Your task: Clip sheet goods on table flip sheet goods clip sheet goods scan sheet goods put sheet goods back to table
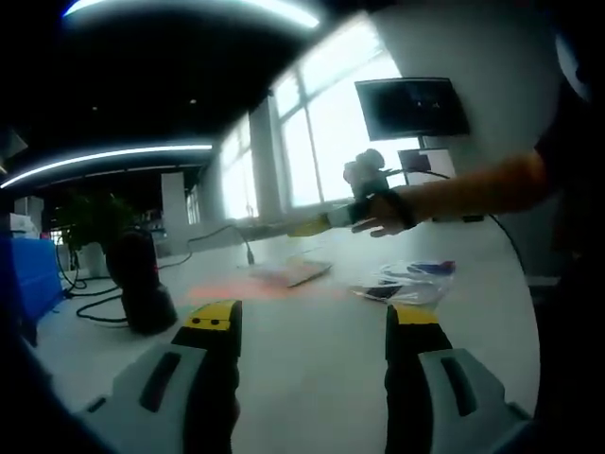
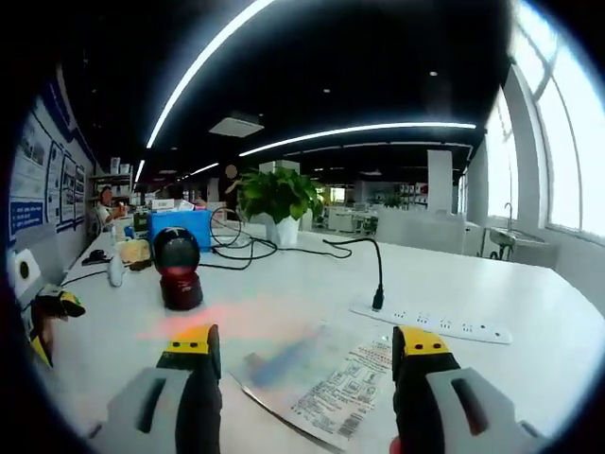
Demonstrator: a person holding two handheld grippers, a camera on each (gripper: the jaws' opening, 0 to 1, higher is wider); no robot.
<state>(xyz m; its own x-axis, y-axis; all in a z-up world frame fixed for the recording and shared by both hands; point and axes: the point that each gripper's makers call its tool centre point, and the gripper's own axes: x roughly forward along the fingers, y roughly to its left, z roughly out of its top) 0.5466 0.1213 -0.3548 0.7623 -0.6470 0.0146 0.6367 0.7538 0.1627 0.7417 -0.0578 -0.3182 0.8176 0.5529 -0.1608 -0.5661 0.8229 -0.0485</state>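
A flat sheet packet (image 2: 326,378) with a printed label lies on the white table (image 2: 284,293), low between the jaws of my right gripper (image 2: 307,345), which stands open above it. A dark ball-shaped scanner (image 2: 178,265) on a red base stands beyond it to the left, casting a red glow on the table. My left gripper (image 1: 312,322) is open with nothing between its jaws. In the left gripper view the scanner (image 1: 142,284) is at the left, the sheet packet (image 1: 293,272) lies farther off, and a hand (image 1: 378,213) holds the right gripper (image 1: 317,225) over it.
A clear plastic bag with items (image 1: 406,284) lies right of the packet. A white power strip (image 2: 435,326) with a cable, a potted plant (image 2: 277,194) and a blue box (image 2: 178,225) stand farther back. A monitor (image 1: 411,106) hangs on the wall.
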